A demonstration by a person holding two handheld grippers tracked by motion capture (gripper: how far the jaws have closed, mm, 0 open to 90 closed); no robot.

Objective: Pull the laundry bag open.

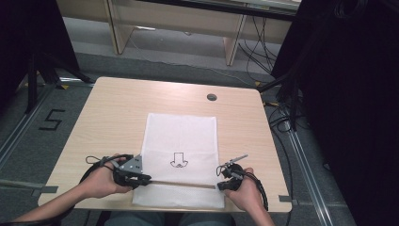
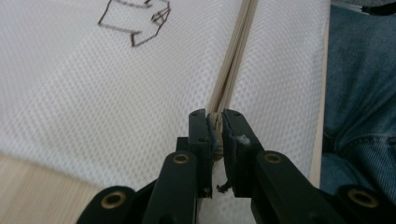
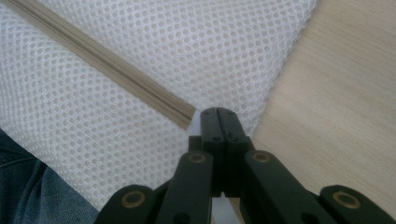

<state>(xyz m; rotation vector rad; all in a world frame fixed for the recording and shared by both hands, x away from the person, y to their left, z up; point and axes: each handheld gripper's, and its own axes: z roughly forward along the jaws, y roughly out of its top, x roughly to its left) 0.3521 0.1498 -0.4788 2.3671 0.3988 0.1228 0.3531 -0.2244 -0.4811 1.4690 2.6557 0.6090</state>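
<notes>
Mesh bag (image 1: 181, 141), white and flat, lies in the lower middle of the high view on the pale wooden tabletop (image 1: 113, 113), its near edge reaching the tabletop's front rim. A beige zipper (image 1: 181, 183) runs across it low in the frame, and a small black line drawing (image 1: 178, 160) sits just above that.

At lower left of the high view the left gripper (image 1: 141, 180) rests at the bag's left edge. In the left gripper view its jaws are drawn narrow and clamp the zipper pull (image 2: 215, 125) at the centre of the frame, with the zipper running up and away from them.

At lower right the right gripper (image 1: 221, 183) sits at the bag's right edge. In the right gripper view its jaws are pressed together on the mesh just past the zipper's end (image 3: 187, 116), close to the bag's corner.

Blue denim (image 2: 359, 93) shows at the right of the left gripper view, beyond the tabletop's edge. A round grey grommet (image 1: 211, 97) lies in the tabletop's upper right, well apart from the bag. Black cables (image 1: 263, 37) trail over the floor at the upper right.
</notes>
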